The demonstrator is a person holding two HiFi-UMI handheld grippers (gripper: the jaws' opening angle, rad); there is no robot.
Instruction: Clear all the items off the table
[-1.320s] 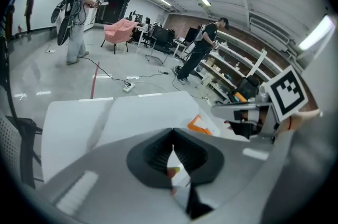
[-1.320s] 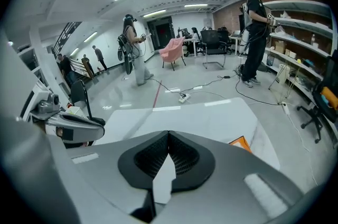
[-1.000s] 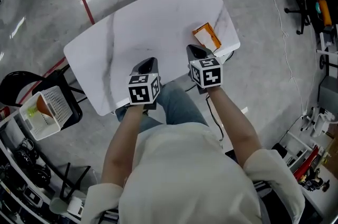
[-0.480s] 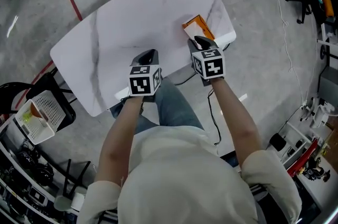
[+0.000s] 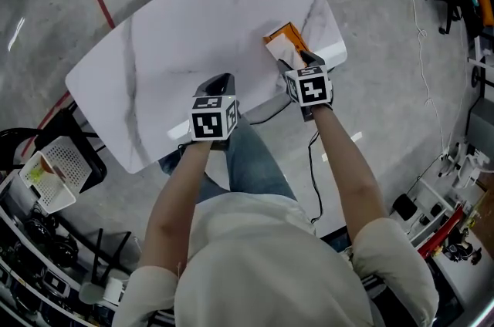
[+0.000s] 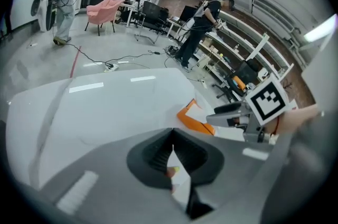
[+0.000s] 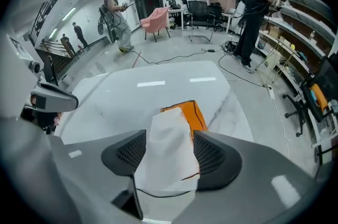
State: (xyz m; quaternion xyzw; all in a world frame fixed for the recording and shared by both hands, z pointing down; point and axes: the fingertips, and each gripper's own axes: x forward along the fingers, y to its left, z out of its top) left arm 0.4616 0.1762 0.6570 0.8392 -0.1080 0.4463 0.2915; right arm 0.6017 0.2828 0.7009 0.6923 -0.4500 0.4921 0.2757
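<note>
At the right end of the white table (image 5: 193, 32) lies an orange and white packet (image 5: 282, 40), the only thing on the top. It sits near the edge closest to me, white end towards me and orange end pointing away.

My right gripper (image 5: 299, 62) is over that white end. In the right gripper view its fingers (image 7: 214, 157) stand wide apart, one on each side of the packet (image 7: 171, 143). The white end fills the gap between them, its sides reaching the inner face of each finger. I cannot tell whether they press on it yet. The orange part shows past the fingertips, flat on the table (image 7: 121, 91).

My left gripper (image 5: 218, 82) is over the table's near edge, well to the left of the packet. In the left gripper view its fingers (image 6: 153, 154) are closed together, meeting in a thin line (image 6: 171, 151). Low in that line a small yellowish speck shows, and I cannot make out what it is. From there I see the packet (image 6: 193, 117) off to the right, with my right gripper (image 6: 222, 114) beside it.

Down on the left, a white basket (image 5: 50, 175) rests on a black chair (image 5: 85, 171) next to the table, with something orange and something yellow in it.
</note>
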